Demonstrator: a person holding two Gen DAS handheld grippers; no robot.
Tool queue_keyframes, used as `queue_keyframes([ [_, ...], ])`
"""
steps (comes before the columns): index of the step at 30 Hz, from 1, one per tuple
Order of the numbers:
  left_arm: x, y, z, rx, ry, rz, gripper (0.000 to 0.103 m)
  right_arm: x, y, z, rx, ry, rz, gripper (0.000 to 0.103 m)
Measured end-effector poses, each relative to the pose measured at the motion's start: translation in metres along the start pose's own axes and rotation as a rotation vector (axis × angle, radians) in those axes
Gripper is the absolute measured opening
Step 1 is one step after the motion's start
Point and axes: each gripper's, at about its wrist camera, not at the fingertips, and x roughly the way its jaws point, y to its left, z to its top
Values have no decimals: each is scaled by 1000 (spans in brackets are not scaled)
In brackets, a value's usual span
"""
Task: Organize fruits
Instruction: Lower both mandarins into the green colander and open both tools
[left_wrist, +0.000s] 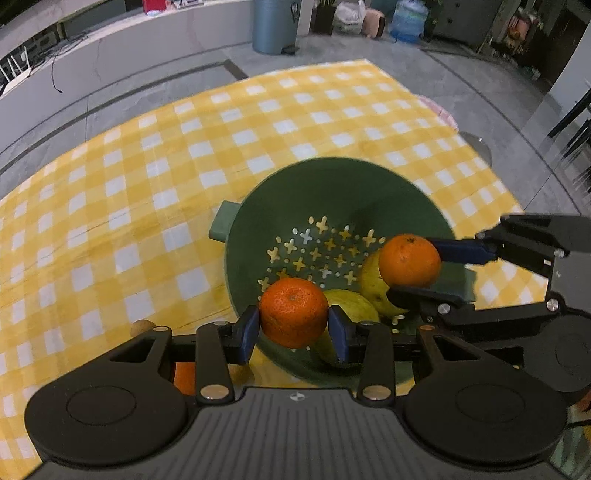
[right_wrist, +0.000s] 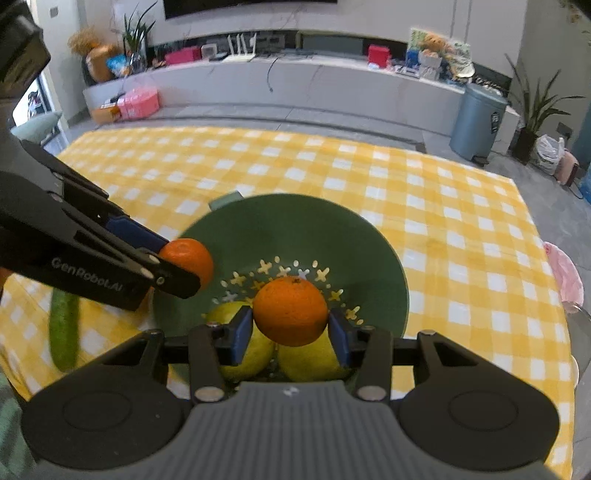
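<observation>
A green colander (left_wrist: 406, 192) (right_wrist: 369, 251) stands on the yellow checked tablecloth, with two yellow lemons (left_wrist: 371, 277) (right_wrist: 306, 360) lying in its bottom. My left gripper (left_wrist: 293, 325) is shut on an orange mandarin (left_wrist: 293, 312) held over the colander's near rim. The right gripper (left_wrist: 410, 267) comes in from the right in the left wrist view, shut on a second mandarin (left_wrist: 409, 260) above the lemons. From the right wrist, that gripper (right_wrist: 291, 325) grips its mandarin (right_wrist: 291, 310) over the bowl, while the left gripper (right_wrist: 184, 264) holds the other mandarin (right_wrist: 188, 258) at the left rim.
A green cucumber (right_wrist: 64, 332) lies on the cloth left of the colander. Another orange fruit (left_wrist: 184, 376) shows under my left gripper. A pink cloth (right_wrist: 563, 273) hangs at the table's right edge. A blue bin (right_wrist: 476, 122) stands on the floor beyond.
</observation>
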Motion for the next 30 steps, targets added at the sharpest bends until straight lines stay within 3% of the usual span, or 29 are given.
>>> queue_keyframes([
  [18, 38, -7, 25, 65, 97, 93, 46, 52, -9, 17, -133, 65, 39, 42],
  [24, 50, -14, 38, 144, 187, 115, 51, 75, -17, 25, -127, 174, 75, 41],
  [30, 61, -21, 49, 221, 242, 156, 48, 86, -12, 33, -196, 243, 95, 40],
])
